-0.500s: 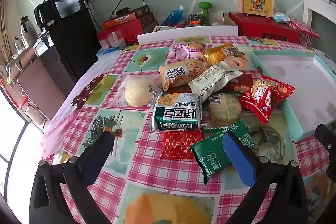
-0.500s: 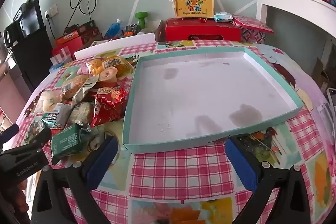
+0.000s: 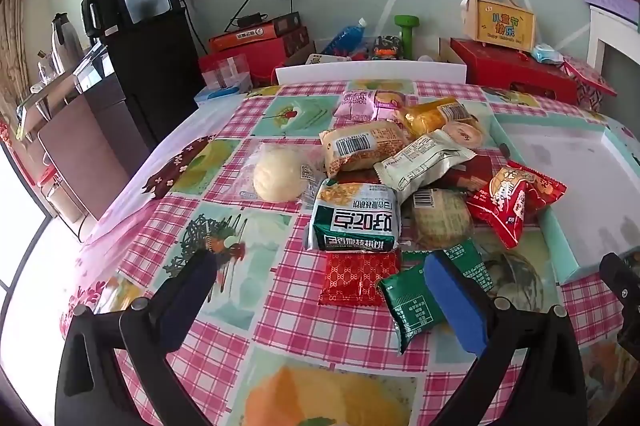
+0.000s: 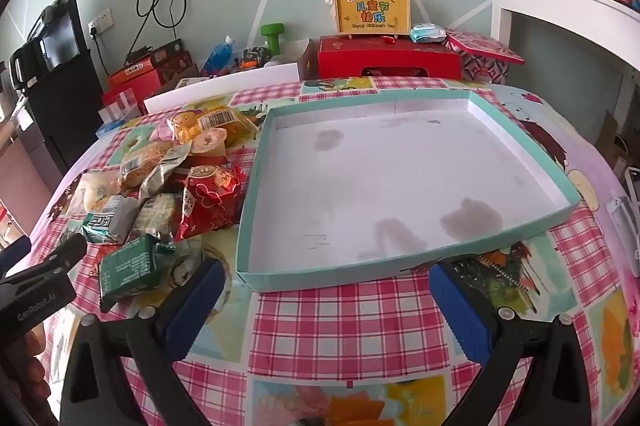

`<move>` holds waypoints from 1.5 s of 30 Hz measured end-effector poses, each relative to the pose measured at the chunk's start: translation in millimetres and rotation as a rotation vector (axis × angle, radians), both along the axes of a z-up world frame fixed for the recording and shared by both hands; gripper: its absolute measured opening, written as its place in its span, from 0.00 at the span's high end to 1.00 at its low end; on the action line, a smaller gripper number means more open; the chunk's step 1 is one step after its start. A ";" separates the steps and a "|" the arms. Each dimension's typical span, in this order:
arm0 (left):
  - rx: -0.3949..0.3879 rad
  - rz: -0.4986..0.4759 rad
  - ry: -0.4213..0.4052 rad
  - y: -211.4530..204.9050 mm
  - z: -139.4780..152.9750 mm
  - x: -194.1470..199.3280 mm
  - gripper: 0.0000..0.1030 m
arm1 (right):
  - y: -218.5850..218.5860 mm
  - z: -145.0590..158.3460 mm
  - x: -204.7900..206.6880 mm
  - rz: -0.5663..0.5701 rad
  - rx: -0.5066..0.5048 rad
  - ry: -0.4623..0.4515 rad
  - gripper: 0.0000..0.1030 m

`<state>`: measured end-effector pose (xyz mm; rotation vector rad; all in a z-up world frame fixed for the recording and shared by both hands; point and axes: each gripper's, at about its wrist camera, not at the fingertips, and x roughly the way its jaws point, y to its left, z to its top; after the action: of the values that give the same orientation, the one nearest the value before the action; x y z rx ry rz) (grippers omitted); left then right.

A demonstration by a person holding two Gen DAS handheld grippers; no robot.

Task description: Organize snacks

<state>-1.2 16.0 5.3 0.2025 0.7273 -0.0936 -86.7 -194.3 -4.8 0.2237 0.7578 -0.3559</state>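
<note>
A heap of wrapped snacks lies on the checked tablecloth: a green-and-white packet [image 3: 356,222], a small red packet [image 3: 354,278], a dark green packet [image 3: 412,302], a red bag [image 3: 516,198] and a round bun [image 3: 278,176]. My left gripper [image 3: 320,302] hangs open just short of the heap, its right pad over the dark green packet. A shallow teal tray with a white floor [image 4: 400,182] lies right of the heap [image 4: 168,182]. My right gripper [image 4: 324,310] stands open before the tray's near wall, holding nothing.
Red boxes [image 4: 384,60], a yellow gift case [image 4: 372,10], a green dumbbell [image 4: 274,36] and a bottle stand behind the table. A black cabinet [image 3: 148,78] is at the far left. The left gripper's body [image 4: 36,294] shows at the right view's left edge.
</note>
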 end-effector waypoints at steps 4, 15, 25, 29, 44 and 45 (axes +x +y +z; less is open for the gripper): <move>0.008 0.001 -0.010 -1.6 1.0 -1.5 0.00 | 0.5 0.3 -0.1 0.000 0.002 -0.002 0.00; -0.013 -0.004 0.002 1.1 2.0 -0.4 0.00 | 0.4 0.7 -0.7 0.003 0.008 -0.007 0.00; -0.039 -0.013 0.002 1.7 2.5 -0.4 0.00 | 0.8 0.8 -1.0 0.003 0.009 -0.008 0.00; -0.043 -0.014 -0.003 2.0 3.1 -0.4 0.00 | 1.1 1.4 -1.3 0.003 0.012 -0.008 0.00; -0.066 -0.028 0.004 2.7 4.2 -0.5 0.00 | 0.5 0.7 -0.4 0.003 0.016 -0.007 0.00; -0.066 -0.029 0.006 2.9 3.9 -0.4 0.00 | 0.7 0.6 -0.6 0.003 0.016 -0.007 0.00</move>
<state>-1.6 18.9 9.2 0.1497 0.7264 -0.1457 -87.4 -193.6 -4.2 0.2387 0.7541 -0.3461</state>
